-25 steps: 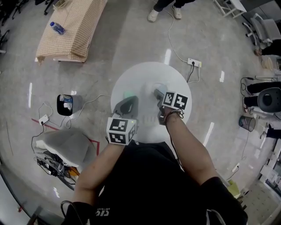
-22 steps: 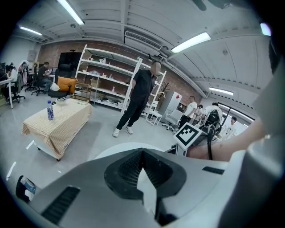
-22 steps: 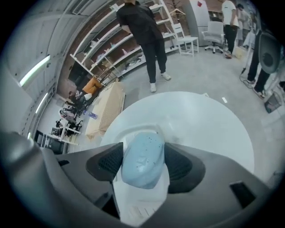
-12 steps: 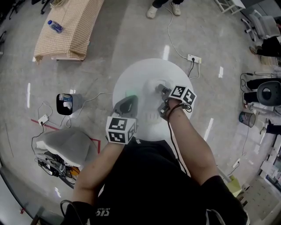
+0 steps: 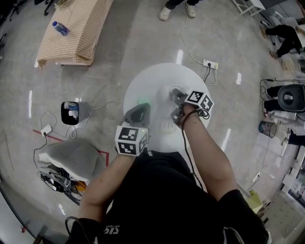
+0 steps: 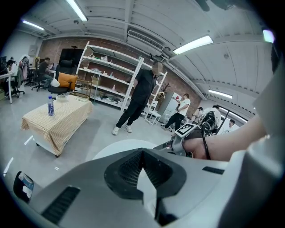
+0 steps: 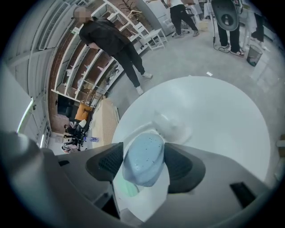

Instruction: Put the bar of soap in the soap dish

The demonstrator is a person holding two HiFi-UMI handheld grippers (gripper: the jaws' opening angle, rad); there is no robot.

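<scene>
A pale blue speckled oval bar of soap (image 7: 143,159) sits between the pads of my right gripper (image 7: 143,162), which is shut on it above the round white table (image 7: 222,129). Just beyond the jaws a white soap dish (image 7: 173,127) rests on the tabletop, apart from the soap. In the head view the right gripper (image 5: 176,97) hovers over the table's middle. My left gripper (image 5: 138,113) stands at the table's near left, its jaws shut with nothing between them (image 6: 143,167). A small pale green object (image 5: 141,101) lies on the table just ahead of it.
A person in dark clothes and white shoes (image 5: 164,13) stands beyond the table. A power strip (image 5: 209,65) and cables lie on the floor at the far right. A cloth-covered low table (image 5: 71,33) with a bottle is far left, and a black bin (image 5: 71,113) is left.
The right gripper has rolled about its own line with the soap in it, and its marker cube has swung to the right. The left gripper has kept still.
</scene>
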